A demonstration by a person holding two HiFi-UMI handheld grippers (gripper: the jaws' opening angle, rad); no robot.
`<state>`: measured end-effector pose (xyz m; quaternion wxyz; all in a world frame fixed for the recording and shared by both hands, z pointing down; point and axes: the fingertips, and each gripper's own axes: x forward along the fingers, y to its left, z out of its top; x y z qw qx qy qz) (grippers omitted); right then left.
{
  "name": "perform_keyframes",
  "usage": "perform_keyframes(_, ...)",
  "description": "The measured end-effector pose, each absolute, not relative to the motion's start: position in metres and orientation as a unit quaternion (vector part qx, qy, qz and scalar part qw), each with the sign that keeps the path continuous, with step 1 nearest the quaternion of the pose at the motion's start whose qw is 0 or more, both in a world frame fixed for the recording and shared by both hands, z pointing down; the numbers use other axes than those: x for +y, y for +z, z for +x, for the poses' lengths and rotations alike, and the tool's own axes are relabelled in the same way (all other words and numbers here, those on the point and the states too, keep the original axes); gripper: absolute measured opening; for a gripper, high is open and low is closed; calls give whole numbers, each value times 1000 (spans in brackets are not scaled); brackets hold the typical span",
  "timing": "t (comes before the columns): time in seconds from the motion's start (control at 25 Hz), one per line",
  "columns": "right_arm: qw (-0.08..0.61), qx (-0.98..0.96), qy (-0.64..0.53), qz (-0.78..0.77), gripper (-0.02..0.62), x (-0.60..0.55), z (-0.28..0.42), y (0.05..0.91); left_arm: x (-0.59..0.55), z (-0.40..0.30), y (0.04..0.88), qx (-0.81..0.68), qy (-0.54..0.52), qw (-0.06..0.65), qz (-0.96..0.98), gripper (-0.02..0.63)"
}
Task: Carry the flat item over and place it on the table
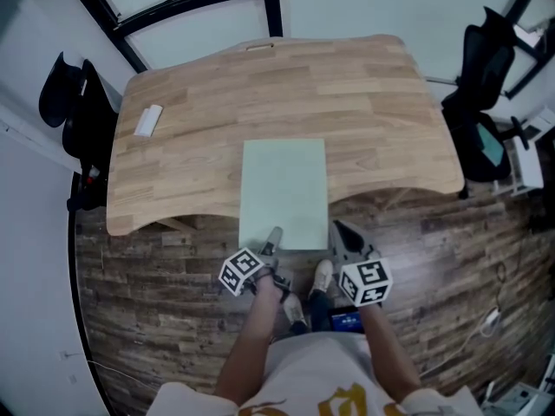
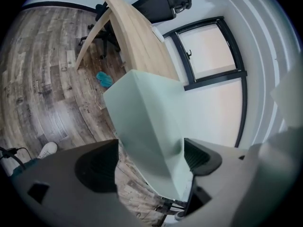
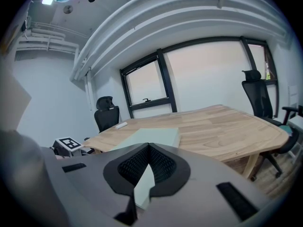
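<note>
Clamping side: right gripper point(image 1: 340, 232) point(image 3: 149, 167) w/ ribbed black pads closed down on the panel's near edge, thin pale strip pinched betw. them
Left gripper point(image 1: 271, 237) point(image 2: 149, 160): jaws wide apart, panel edge passes betw. them; it sits close against one pad, floor shows in the gap at the other, so no pinch
Panel point(image 1: 284, 189) point(image 2: 142, 122) point(image 3: 151, 137): flat rectangle, pale mint green, matte & smooth, thin but w/ a visible edge thickness; most of it lies on the table, near short edge juts past the table's front cut-out toward the person
Table point(image 1: 364, 102) point(image 2: 137, 37) point(image 3: 222, 126): light wood top, long grain strips, rounded corners, front edge curved inward at the middle
Marker cubes: white w/ black square patterns, one on each gripper point(image 1: 243, 271) point(image 1: 365, 282)
Small white bar point(image 1: 148, 120) point(image 3: 121, 125): oblong, on the table's far-left part, well apart from panel
Floor point(image 1: 434, 258): dark wood-look planks, mottled grey-brown
Chairs: black office chair w/ headrest at each end of the table point(image 1: 74, 102) point(image 1: 486, 102)
Window frame point(image 3: 163, 82): black bars, pale panes behind the table
Person: bare forearms reach down to both grippers, white shoe point(image 1: 322, 277) betw. them
</note>
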<state>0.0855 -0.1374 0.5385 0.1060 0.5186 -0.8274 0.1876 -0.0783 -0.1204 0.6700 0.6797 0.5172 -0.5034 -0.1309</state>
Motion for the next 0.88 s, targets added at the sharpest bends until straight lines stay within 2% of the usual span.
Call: perform_keyframes(0.88, 107, -826, 179, 523, -2, -114, 85, 526, -100, -71, 655, -488, -118, 670, 547, 416)
